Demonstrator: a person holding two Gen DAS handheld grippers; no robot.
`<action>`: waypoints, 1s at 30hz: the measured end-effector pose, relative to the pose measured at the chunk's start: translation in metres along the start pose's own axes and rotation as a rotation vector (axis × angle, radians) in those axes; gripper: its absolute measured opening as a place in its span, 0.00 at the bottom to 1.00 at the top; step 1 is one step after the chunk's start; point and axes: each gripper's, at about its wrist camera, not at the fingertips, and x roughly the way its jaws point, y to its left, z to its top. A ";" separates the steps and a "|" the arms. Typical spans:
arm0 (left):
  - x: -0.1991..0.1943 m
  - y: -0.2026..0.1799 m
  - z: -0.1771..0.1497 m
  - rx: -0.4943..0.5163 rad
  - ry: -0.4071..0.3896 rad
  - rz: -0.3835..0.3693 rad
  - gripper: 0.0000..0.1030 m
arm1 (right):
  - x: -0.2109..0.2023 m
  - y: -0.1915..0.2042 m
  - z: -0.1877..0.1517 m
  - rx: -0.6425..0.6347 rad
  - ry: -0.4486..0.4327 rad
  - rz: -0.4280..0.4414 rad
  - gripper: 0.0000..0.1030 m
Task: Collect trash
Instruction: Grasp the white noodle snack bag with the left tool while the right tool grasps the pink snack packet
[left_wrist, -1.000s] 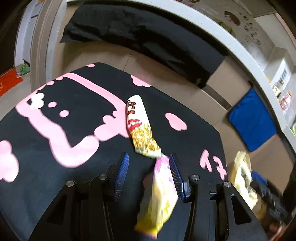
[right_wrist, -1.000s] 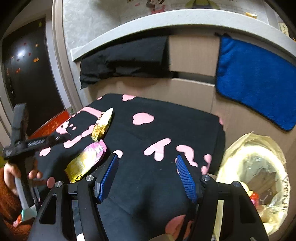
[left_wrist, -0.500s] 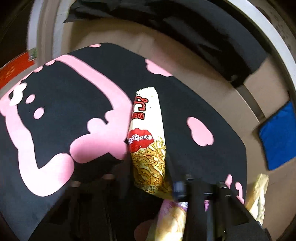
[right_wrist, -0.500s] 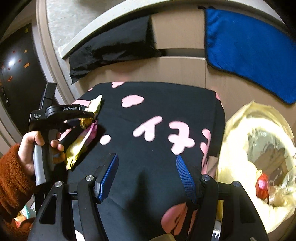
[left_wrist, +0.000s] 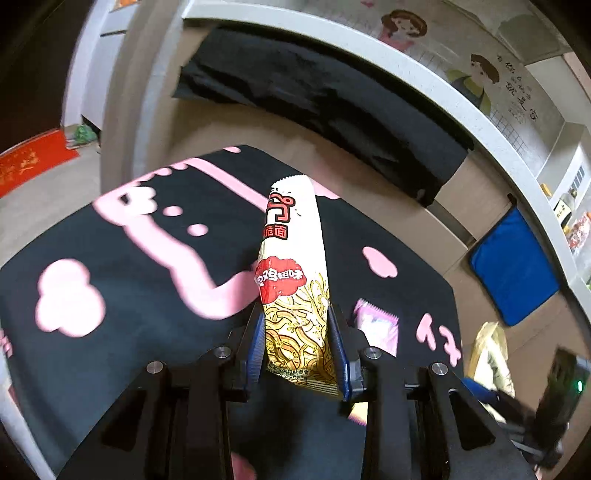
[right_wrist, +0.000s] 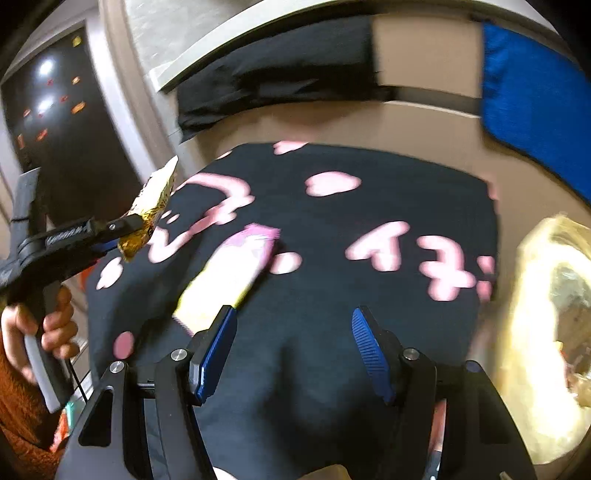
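Right gripper (right_wrist: 293, 350) with jaws spread above black pink-patterned cloth (right_wrist: 369, 236), pink-yellow wrapper (right_wrist: 229, 273) lying beside its left finger, left gripper (right_wrist: 127, 227) gripping 1 gold noodle packet (right_wrist: 153, 206), yellow trash bag (right_wrist: 546, 332) at right.

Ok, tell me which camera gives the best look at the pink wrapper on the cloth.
Right wrist: the pink wrapper lies whole on the black cloth, though blurred. The left wrist view shows only its corner, hidden behind the left gripper and its noodle packet.

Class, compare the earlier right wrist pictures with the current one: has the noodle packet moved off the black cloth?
Yes. The noodle packet is lifted up off the cloth, clamped in the left gripper, now reaching past the cloth's far left edge.
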 end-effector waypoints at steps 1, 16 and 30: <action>-0.006 0.006 -0.005 -0.002 -0.005 0.002 0.33 | 0.006 0.008 0.001 -0.014 0.014 0.009 0.60; -0.020 0.058 -0.029 -0.084 0.008 -0.017 0.33 | 0.089 0.053 0.026 -0.066 0.127 -0.042 0.60; -0.010 0.046 -0.030 -0.056 0.041 -0.023 0.33 | 0.103 0.084 0.033 -0.252 0.123 -0.063 0.12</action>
